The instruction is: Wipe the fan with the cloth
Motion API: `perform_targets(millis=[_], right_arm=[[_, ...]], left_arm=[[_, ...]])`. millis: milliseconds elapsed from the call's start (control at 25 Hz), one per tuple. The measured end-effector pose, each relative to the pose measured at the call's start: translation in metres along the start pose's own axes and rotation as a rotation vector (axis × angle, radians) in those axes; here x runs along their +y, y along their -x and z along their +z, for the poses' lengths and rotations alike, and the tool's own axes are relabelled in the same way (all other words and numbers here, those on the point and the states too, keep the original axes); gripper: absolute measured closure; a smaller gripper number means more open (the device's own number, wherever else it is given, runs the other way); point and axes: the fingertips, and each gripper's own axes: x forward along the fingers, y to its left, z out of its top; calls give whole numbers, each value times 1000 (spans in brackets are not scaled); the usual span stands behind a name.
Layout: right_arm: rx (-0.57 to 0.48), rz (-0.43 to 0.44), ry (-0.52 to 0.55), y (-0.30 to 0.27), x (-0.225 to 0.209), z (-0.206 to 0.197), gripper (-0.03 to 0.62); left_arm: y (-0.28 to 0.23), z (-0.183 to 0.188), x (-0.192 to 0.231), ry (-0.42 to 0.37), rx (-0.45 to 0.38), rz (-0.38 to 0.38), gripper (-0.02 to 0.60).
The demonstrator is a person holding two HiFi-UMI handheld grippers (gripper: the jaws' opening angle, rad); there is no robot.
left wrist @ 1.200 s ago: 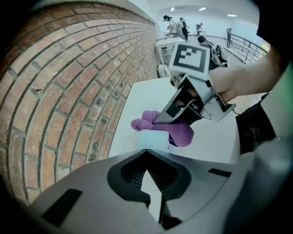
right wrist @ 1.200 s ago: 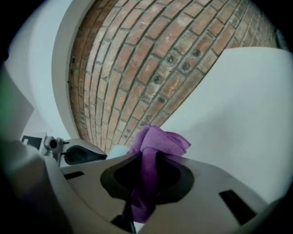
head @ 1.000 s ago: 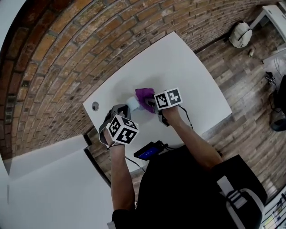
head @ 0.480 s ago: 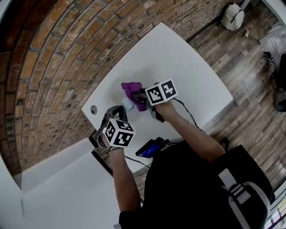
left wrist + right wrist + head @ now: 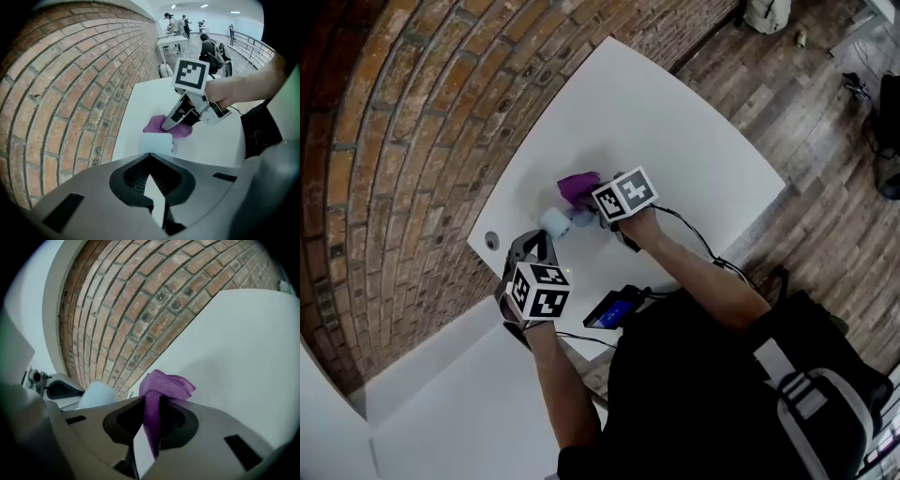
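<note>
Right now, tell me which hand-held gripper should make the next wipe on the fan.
Right. The right hand-held gripper is shut on the purple cloth, close beside the fan; the left hand-held gripper holds no cloth.

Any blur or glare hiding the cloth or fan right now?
Head view: fisheye bends the brick wall, no blur. Left gripper view: fan pale, low contrast against the white table. Right gripper view: purple cloth sharp, no glare; corners vignetted.
</note>
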Motion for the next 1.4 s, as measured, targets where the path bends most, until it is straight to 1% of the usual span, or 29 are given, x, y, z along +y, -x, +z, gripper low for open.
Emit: perform_targets(millis=[40,80,160,200,280,360,440,480,560,680,720,760,800,840,880,920,960,1040,1080,1120,1240,1320,1400], right_arm=[[-29,11,-22,5,0,6,522],[-61,40,-49,11,4,14,522],[-107,134,-114,18,19,27,522],[-108,187,-149,17,28,30,522],[-66,269,-213,7,44,25,522],[-25,306,-269,-3,51,13,522],[-24,315,-314,-5,49,7,522],[-27,315,-323,-3,49,6,522],[-15,305,-306,2,50,0,522],[57,289,-250,11,50,-20,522],[72,269,-232,15,44,-25,522],[65,231,-215,19,35,-24,522],[32,184,-203,24,24,-19,522],[-18,146,-198,29,14,-8,522],[-69,133,-203,33,10,3,522],[-105,147,-211,34,13,14,522],[-116,181,-215,31,21,20,522],[-84,255,-218,18,43,19,522],[-61,272,-223,9,50,14,522],[-50,271,-234,2,50,8,522],[-44,219,-257,-11,33,1,522],[-16,149,-211,-18,20,-3,522],[34,59,-131,-27,5,-9,522]], left_arm=[[0,0,0,1,-2,1,589],[0,0,0,1,-4,3,589],[0,1,0,-2,-4,7,589],[0,1,0,-4,-2,9,589],[0,0,0,-2,0,10,589],[1,0,-2,5,-1,8,589],[0,1,-3,6,-2,8,589],[-1,1,-2,2,0,10,589],[-1,1,0,-4,6,15,589],[-1,0,1,-1,6,18,589],[0,0,0,2,3,18,589],[0,0,0,4,0,17,589],[0,1,0,7,-2,17,589],[0,1,-1,9,-4,17,589],[-1,1,-1,10,-6,17,589],[-1,1,-1,12,-8,17,589],[-1,1,-1,14,-10,18,589],[-1,0,-1,19,-12,20,589],[0,0,-1,19,-12,20,589],[-1,1,-2,19,-12,19,589],[-2,2,-2,21,-12,19,589],[-2,2,0,18,-12,17,589],[-3,2,3,13,-13,14,589]])
